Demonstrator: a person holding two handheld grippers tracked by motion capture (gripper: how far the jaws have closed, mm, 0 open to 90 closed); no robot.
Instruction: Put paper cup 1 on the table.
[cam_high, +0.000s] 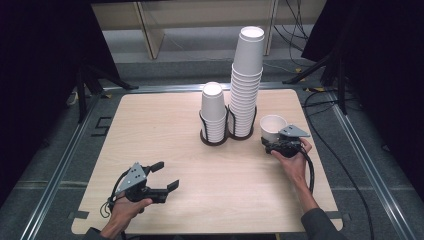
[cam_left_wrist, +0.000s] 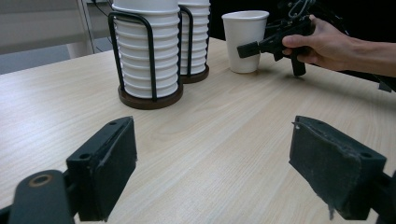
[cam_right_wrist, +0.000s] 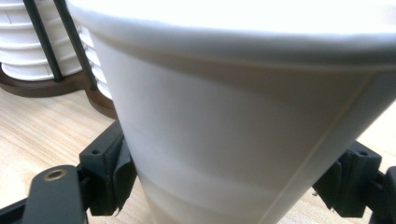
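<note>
Wooden table (cam_high: 165, 130) — cup (cam_right_wrist: 233, 140) between right fingers (cam_right_wrist: 109, 172).

Field notes, surroundings: light wooden table (cam_high: 165, 130) with rounded corners, resting on a metal frame (cam_high: 60, 165) over grey floor. Near its far middle, two dark wire holders side by side, touching or nearly so. Short cup stack (cam_high: 213, 112) in the left holder (cam_high: 213, 140); tall cup stack (cam_high: 247, 82) in the right holder (cam_high: 241, 135), rising well above it. Black cables (cam_high: 320, 107) lie on the floor at right. Pale wooden shelf frame (cam_high: 150, 30) behind; dark curtains on both sides
</note>
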